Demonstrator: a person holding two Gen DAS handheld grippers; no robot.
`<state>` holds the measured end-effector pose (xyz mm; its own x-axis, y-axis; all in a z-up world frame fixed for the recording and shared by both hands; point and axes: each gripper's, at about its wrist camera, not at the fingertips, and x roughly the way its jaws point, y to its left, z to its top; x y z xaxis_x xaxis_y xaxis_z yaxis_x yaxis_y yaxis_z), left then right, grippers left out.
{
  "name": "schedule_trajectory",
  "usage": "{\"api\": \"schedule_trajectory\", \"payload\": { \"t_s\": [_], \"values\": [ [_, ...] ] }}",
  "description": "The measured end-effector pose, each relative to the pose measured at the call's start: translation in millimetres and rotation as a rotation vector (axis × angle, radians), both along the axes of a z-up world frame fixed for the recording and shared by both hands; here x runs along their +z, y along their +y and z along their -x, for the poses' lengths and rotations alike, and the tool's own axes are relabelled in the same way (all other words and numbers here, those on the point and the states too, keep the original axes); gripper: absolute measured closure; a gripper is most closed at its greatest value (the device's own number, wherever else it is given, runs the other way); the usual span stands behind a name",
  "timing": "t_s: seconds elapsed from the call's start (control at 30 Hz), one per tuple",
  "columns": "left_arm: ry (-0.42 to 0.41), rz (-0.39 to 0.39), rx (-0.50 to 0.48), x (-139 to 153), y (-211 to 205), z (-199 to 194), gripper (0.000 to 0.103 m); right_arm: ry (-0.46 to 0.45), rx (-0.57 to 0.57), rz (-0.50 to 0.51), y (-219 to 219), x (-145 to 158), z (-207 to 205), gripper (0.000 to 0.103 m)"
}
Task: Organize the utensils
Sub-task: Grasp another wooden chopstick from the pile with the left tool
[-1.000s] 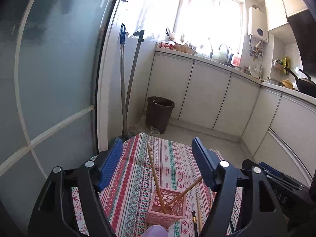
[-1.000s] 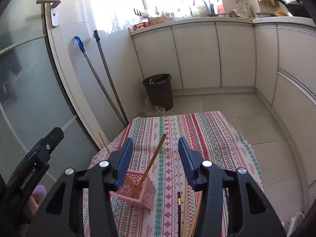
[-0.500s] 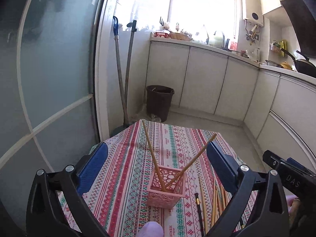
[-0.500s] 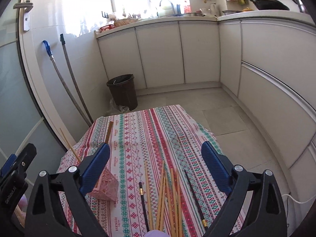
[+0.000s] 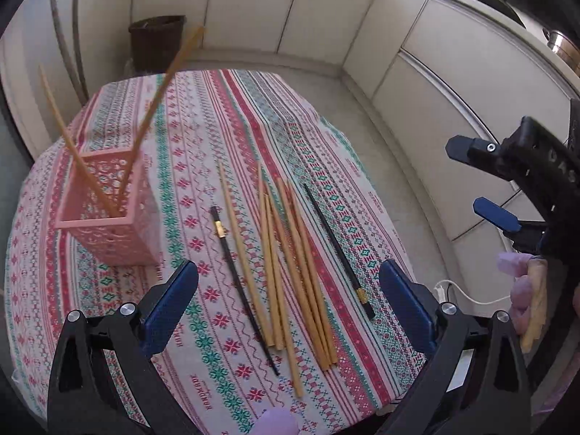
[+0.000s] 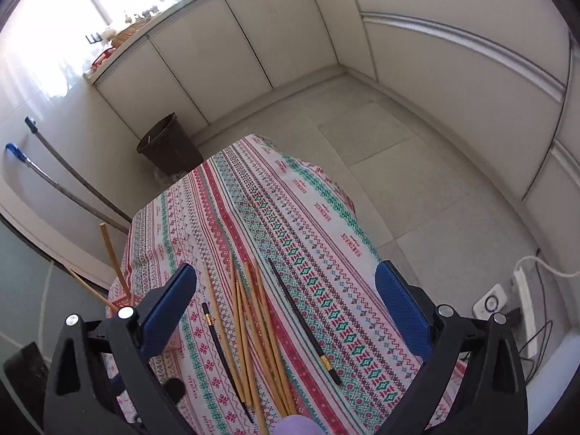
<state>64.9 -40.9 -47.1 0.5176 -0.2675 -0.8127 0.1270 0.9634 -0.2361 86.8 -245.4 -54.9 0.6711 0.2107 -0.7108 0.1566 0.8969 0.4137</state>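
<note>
**Wooden chopsticks loose on cloth, both grippers wide open**

Wooden chopsticks [image 5: 286, 264], a loose bundle, lie lengthwise mid-table on the striped tablecloth [image 5: 224, 108]. One black chopstick [image 5: 239, 282] lies just left of the bundle, another black chopstick [image 5: 337, 250] just right; each has a gold band. Pink perforated basket [image 5: 108, 217] stands left of them, near the table's left edge, with two wooden chopsticks [image 5: 108, 127] leaning out of it, crossed. Left gripper [image 5: 290, 311] hovers above the bundle; its jaws have just been opening, now fully spread, nothing between the pads. Right gripper [image 6: 286, 311] likewise over the bundle, jaws just opened wide, gripping nothing. Far behind: dark bin [image 5: 156, 43], white cabinets [image 5: 253, 3], two mop handles [image 6: 72, 188] against the wall. Power strip [image 6: 522, 308] on the floor at right.
</note>
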Motion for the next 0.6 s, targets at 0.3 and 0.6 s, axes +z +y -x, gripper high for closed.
{"api": "schedule_trajectory", "payload": {
  "t_s": [0.3,0.6],
  "values": [
    [0.188,-0.114,-0.048,-38.0,-34.5,-102.5,0.014,0.082,-0.011,-0.128,-15.8,-15.8,-15.3,0.007],
    [0.255,-0.312,0.079,-82.8,-5.3,-169.2,0.058,0.163,0.043,-0.197,-10.6,-34.7,-32.0,0.007]
  ]
}}
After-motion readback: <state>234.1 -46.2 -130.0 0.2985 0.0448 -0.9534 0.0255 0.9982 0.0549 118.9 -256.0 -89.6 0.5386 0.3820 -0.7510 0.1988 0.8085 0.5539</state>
